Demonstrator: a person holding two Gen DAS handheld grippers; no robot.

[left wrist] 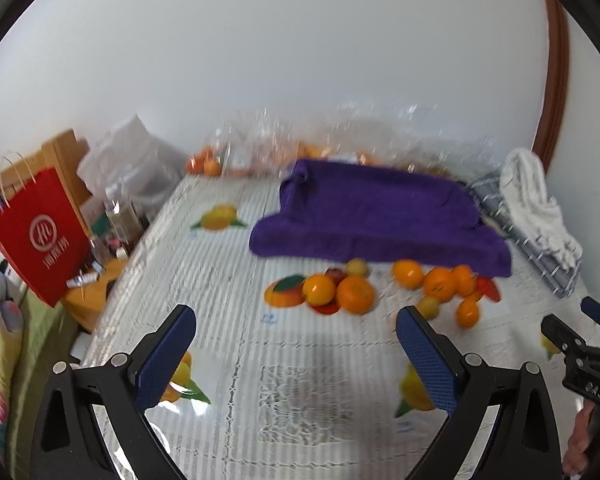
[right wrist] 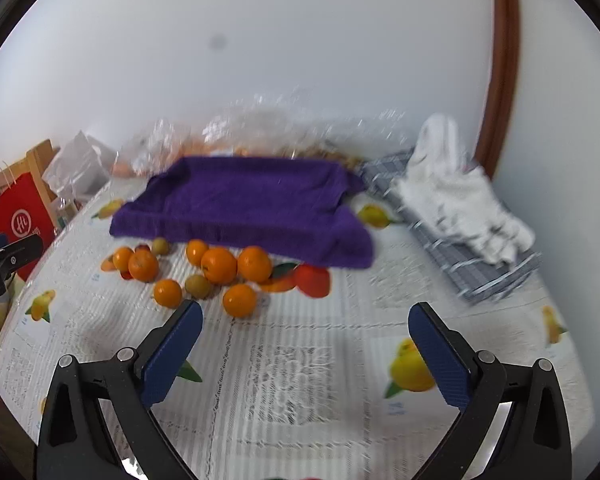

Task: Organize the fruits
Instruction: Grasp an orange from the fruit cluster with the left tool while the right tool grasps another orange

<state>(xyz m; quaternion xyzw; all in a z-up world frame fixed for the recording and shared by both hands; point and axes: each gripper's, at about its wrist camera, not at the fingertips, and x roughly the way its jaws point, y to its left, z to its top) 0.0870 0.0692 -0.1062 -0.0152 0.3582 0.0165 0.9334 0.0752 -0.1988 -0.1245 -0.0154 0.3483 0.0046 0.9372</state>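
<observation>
Several oranges [left wrist: 355, 294] [right wrist: 219, 265] lie loose on the patterned tablecloth, with a few small yellow-green fruits [right wrist: 198, 286] and a red fruit [right wrist: 312, 280] among them. They sit just in front of a purple towel [left wrist: 376, 216] [right wrist: 244, 208]. My left gripper [left wrist: 296, 340] is open and empty, above the cloth in front of the fruit. My right gripper [right wrist: 306, 332] is open and empty, just short of the nearest orange [right wrist: 240, 300]. The right gripper also shows at the left wrist view's right edge [left wrist: 580, 344].
Clear plastic bags with more oranges [left wrist: 208, 162] lie behind the towel by the wall. A white cloth [right wrist: 460, 196] on a checked grey cloth [right wrist: 496, 276] lies at the right. A red paper bag [left wrist: 40, 236] and clutter stand off the table's left edge.
</observation>
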